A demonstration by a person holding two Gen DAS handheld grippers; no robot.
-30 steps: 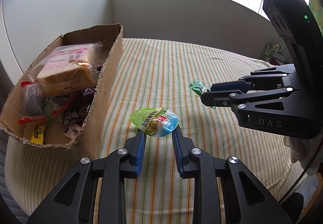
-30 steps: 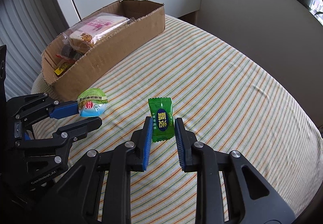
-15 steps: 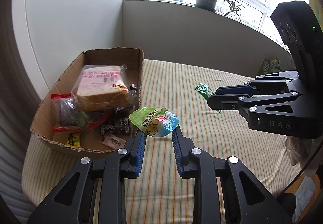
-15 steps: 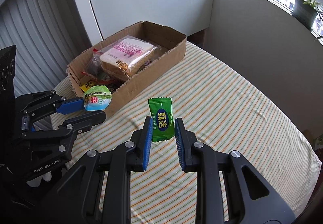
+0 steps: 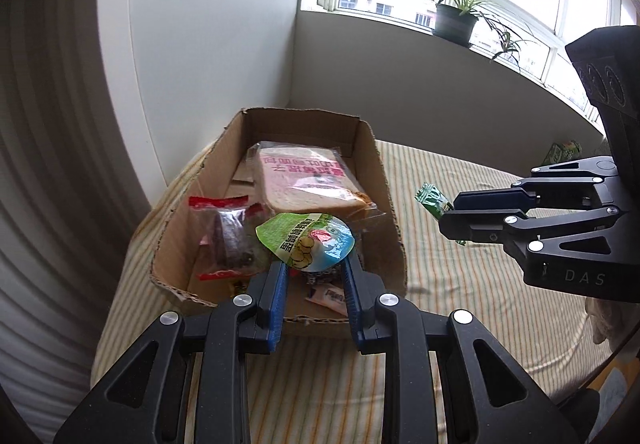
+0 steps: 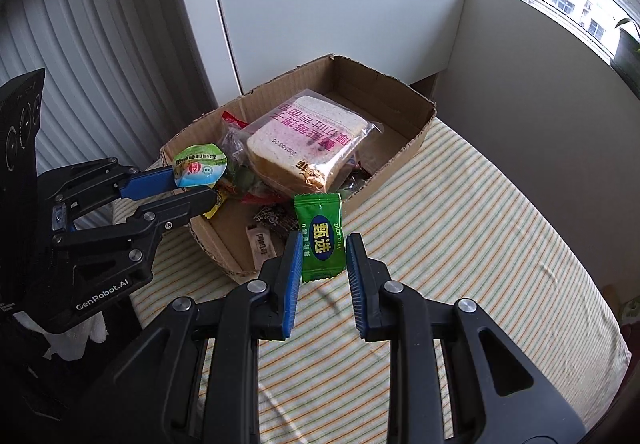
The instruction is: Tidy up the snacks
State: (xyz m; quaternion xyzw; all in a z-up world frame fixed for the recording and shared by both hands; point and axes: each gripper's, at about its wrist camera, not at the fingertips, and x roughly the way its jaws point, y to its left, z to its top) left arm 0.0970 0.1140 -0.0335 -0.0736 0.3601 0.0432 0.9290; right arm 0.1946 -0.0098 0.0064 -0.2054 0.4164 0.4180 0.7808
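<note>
Left wrist view: two snacks held up by the cardboard box (image 5: 384,180).

The left gripper (image 5: 314,272) pinched a round jelly cup (image 5: 306,240), its green-and-blue foil lid printed with yellow fruit, above the box's near end. The right gripper (image 6: 323,258) clamped a green candy sachet (image 6: 320,234), crimped at both ends with a blue oval label, just outside the box wall over the striped cloth (image 6: 460,244).

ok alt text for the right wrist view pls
The right gripper holds a green candy packet above a striped tablecloth, beside a cardboard box of snacks. At left, the left gripper holds a round green-lidded snack cup over the box.
</note>
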